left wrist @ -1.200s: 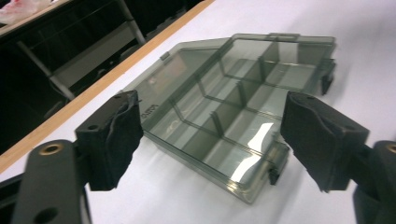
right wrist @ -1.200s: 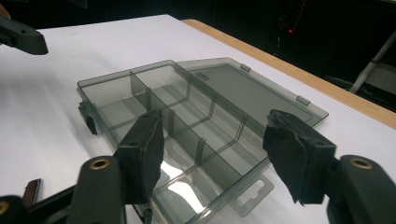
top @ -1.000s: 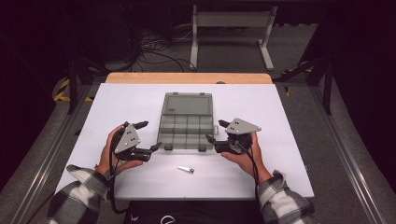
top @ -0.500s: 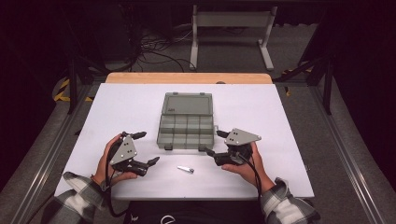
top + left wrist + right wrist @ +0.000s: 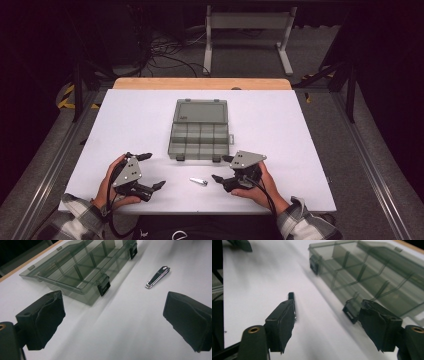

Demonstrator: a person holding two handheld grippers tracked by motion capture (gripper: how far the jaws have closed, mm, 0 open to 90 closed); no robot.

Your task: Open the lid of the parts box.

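A clear grey compartment box (image 5: 200, 132) lies open in the middle of the white table, its lid flat behind it. A small metal nail clipper (image 5: 198, 181) lies in front of the box, between my two grippers. My left gripper (image 5: 154, 170) is left of the clipper, open; its jaws have just been opening, with nothing between them. My right gripper (image 5: 220, 168) is open just right of the clipper, near the box's front right latch. The left gripper view has the box (image 5: 82, 267) and clipper (image 5: 158, 276) ahead of the left gripper (image 5: 113, 305). In the right gripper view, a jaw of the right gripper (image 5: 328, 312) partly hides the clipper (image 5: 291, 296).
The white table top (image 5: 280, 125) has a wooden strip along its far edge. Metal rails run along both sides of the table. A metal stand and cables are on the floor behind. Black latches stick out from the box's front wall (image 5: 367, 272).
Both hands drew back from the box's front corners toward the near edge and sank. The left gripper's jaws stand wider apart. Box and clipper did not move.
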